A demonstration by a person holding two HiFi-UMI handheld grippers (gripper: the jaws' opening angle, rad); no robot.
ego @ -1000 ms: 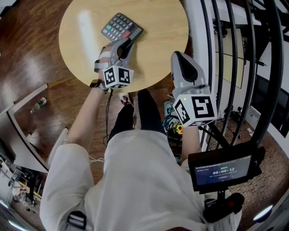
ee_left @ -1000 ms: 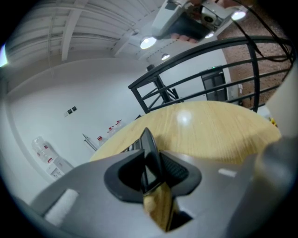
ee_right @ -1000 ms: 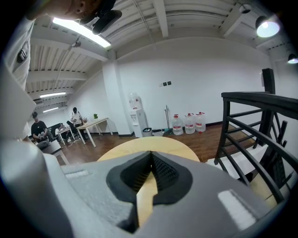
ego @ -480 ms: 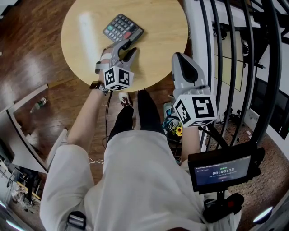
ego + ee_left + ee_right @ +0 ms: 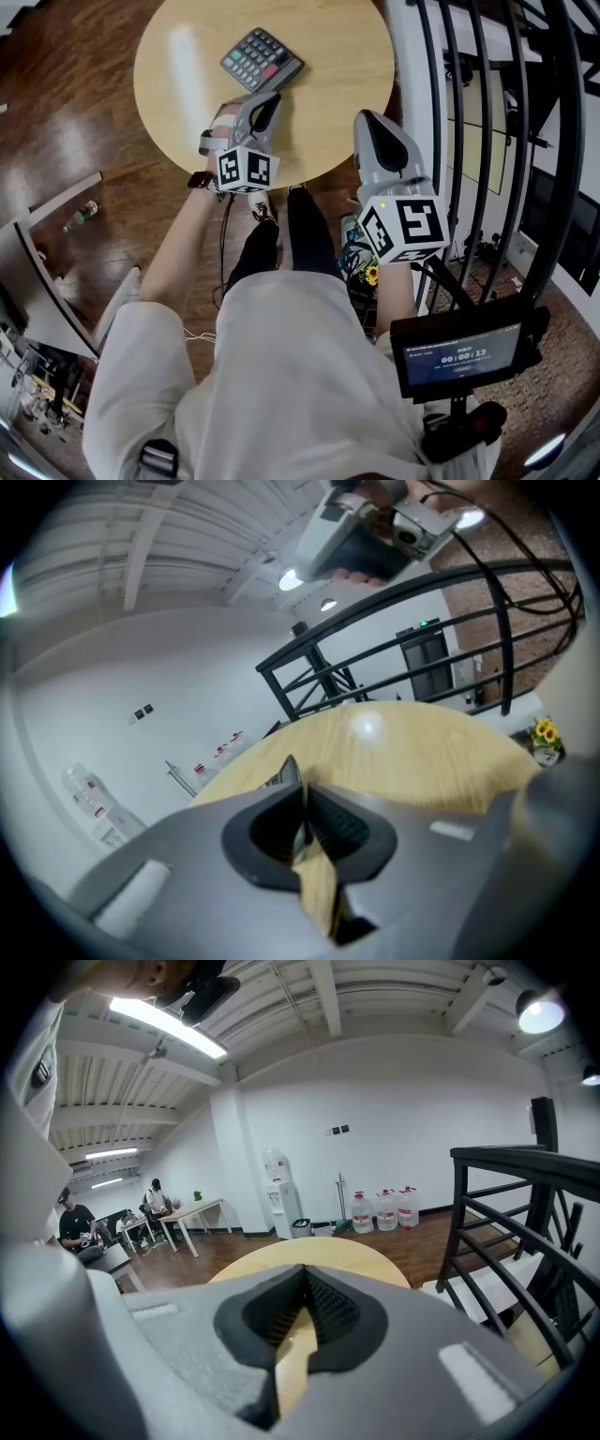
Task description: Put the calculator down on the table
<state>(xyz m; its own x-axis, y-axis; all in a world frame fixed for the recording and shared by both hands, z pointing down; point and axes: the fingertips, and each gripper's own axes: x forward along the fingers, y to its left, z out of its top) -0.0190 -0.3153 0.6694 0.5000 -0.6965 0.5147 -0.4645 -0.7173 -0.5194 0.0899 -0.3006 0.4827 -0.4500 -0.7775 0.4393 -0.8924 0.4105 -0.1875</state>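
The dark calculator [image 5: 262,59], with grey and red keys, lies flat on the round wooden table [image 5: 187,66], toward its far side. My left gripper [image 5: 267,99] hovers over the table just short of the calculator and is not touching it. Its jaws have just been closing and now stand together with nothing between them. In the left gripper view only a dark sliver of the calculator [image 5: 282,773] shows past the left gripper [image 5: 300,794]. My right gripper [image 5: 373,122] is shut and empty at the table's near right edge, pointing across the table [image 5: 309,1252].
A black metal railing [image 5: 487,112] runs down the right side, close to the right gripper. The person's legs and a small screen [image 5: 461,356] fill the lower part of the head view. A bottle [image 5: 82,216] lies on the wooden floor at left.
The left gripper's jaws opened off the calculator's near edge, drew back a little toward the person, then closed empty. The calculator stays flat on the table. The right gripper has not moved.
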